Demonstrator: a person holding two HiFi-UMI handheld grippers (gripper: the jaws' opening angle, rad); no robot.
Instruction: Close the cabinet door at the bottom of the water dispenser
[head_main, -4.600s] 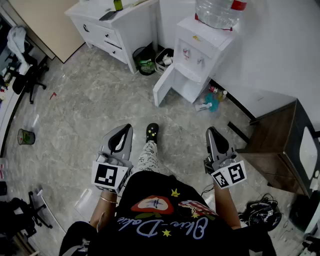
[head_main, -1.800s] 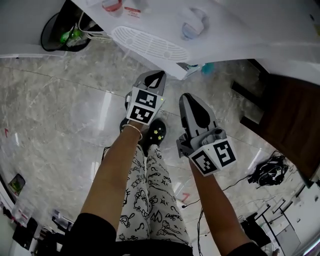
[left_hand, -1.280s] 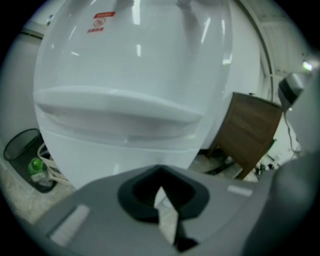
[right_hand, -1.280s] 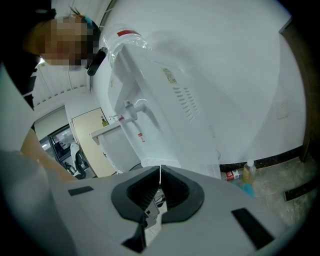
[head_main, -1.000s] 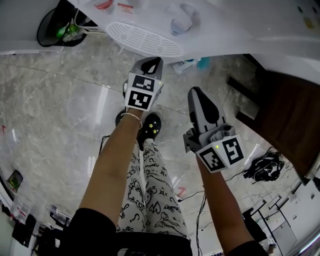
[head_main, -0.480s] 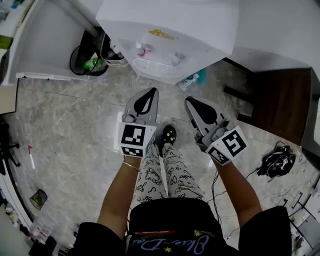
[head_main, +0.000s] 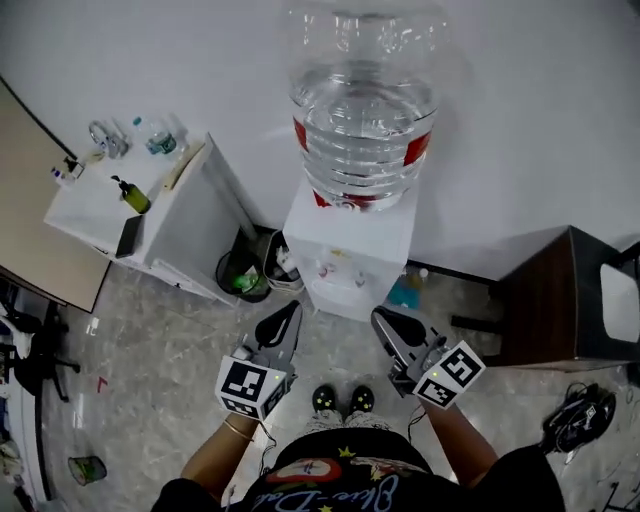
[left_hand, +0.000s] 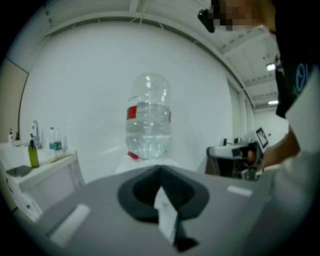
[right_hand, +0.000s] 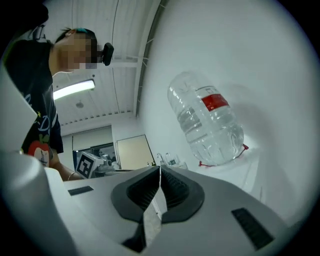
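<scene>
The white water dispenser (head_main: 352, 240) stands against the wall with a large clear bottle (head_main: 362, 100) on top. Seen from above, no door leaf sticks out at its base; the cabinet front itself is hidden. My left gripper (head_main: 292, 307) and right gripper (head_main: 379, 316) hover side by side just in front of the dispenser, apart from it. Both are shut with nothing between the jaws. The left gripper (left_hand: 160, 173) points up at the bottle (left_hand: 148, 117). The right gripper (right_hand: 159, 171) also points up, with the bottle (right_hand: 207, 125) at its right.
A white sink cabinet (head_main: 150, 215) stands left of the dispenser, with two bins (head_main: 245, 275) between them. A dark wooden table (head_main: 545, 300) is at the right. Small bottles (head_main: 405, 292) lie on the floor by the dispenser. Cables (head_main: 575, 420) lie at the lower right.
The door stood open to the left 4.6 s ago. The grippers were then low by the dispenser's base; now the view has risen, both grippers are held back, and no door sticks out.
</scene>
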